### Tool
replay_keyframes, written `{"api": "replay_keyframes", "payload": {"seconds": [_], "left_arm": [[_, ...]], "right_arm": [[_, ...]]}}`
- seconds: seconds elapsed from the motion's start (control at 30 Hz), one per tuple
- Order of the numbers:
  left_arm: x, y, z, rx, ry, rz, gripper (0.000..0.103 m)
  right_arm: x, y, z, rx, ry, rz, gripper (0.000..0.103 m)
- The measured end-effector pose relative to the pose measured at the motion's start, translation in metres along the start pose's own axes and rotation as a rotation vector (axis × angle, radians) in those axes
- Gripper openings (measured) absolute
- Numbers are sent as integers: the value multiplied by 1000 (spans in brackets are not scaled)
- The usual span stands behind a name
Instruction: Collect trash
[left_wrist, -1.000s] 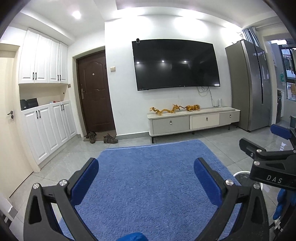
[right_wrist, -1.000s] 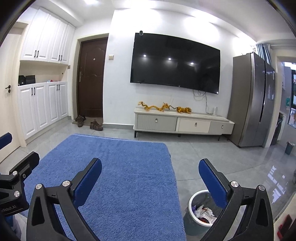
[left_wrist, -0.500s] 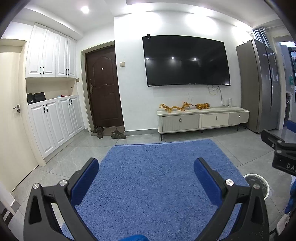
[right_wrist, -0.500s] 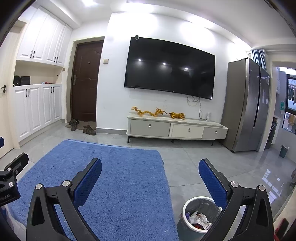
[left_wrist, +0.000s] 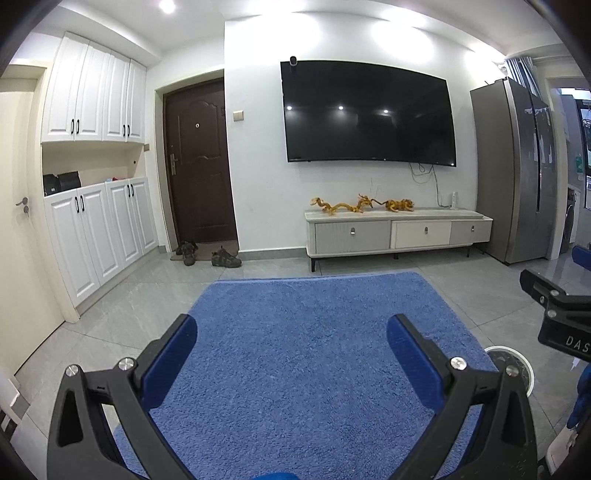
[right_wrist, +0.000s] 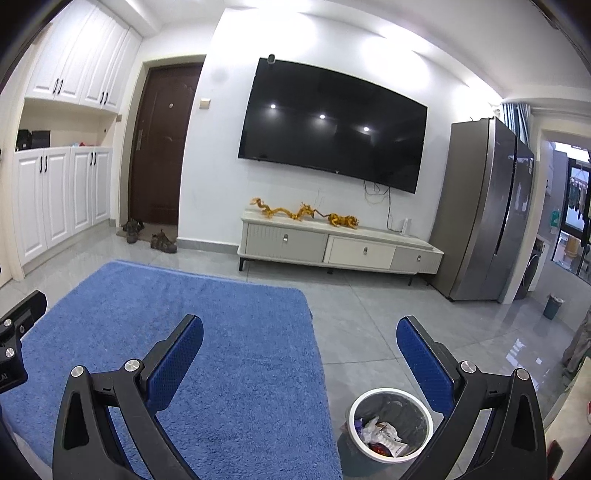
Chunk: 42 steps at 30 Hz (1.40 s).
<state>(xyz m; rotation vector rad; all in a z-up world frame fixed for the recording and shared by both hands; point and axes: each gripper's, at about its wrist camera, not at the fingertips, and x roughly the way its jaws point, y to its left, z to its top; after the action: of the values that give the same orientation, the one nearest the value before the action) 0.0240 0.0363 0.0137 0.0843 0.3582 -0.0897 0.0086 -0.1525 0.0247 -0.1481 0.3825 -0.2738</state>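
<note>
From the left wrist, the left gripper (left_wrist: 291, 354) hangs above the blue rug (left_wrist: 314, 332) with its jaws spread wide and nothing between them. The rug looks bare of litter, and so does the grey tiled floor (left_wrist: 122, 310) around it. At the right edge part of the right gripper (left_wrist: 557, 317) shows, and below it a sliver of the white rim of the trash bin (left_wrist: 517, 360).

From the right wrist, the right gripper (right_wrist: 299, 354) is likewise wide open and holds nothing. The trash bin (right_wrist: 391, 424) stands on the tiles just beside the rug's right edge, lined with a dark bag and already holding crumpled wrappers (right_wrist: 380, 435). A smaller bin (right_wrist: 552, 306) stands well apart, near the fridge (right_wrist: 484, 210).

No loose trash is visible in either view, so this reads as either a searching step or the end of collecting. The next move probably calls for sweeping both cameras lower and wider to find remaining litter before any grasp.
</note>
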Motion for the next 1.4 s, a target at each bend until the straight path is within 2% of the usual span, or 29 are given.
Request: {"api": "replay_keyframes", "payload": {"seconds": [0.33,0.73,1.4], "left_arm": [[35,-5,9,33,44,26,103],[65,4,4,20,100,19,103],[78,11,-1,18,134,11,103]], "right_arm": [[34,1,-4,13,72,3,103],[62,16,-2,-12,104,3,103],[77,12,-5,-20,134,-9,103]]}}
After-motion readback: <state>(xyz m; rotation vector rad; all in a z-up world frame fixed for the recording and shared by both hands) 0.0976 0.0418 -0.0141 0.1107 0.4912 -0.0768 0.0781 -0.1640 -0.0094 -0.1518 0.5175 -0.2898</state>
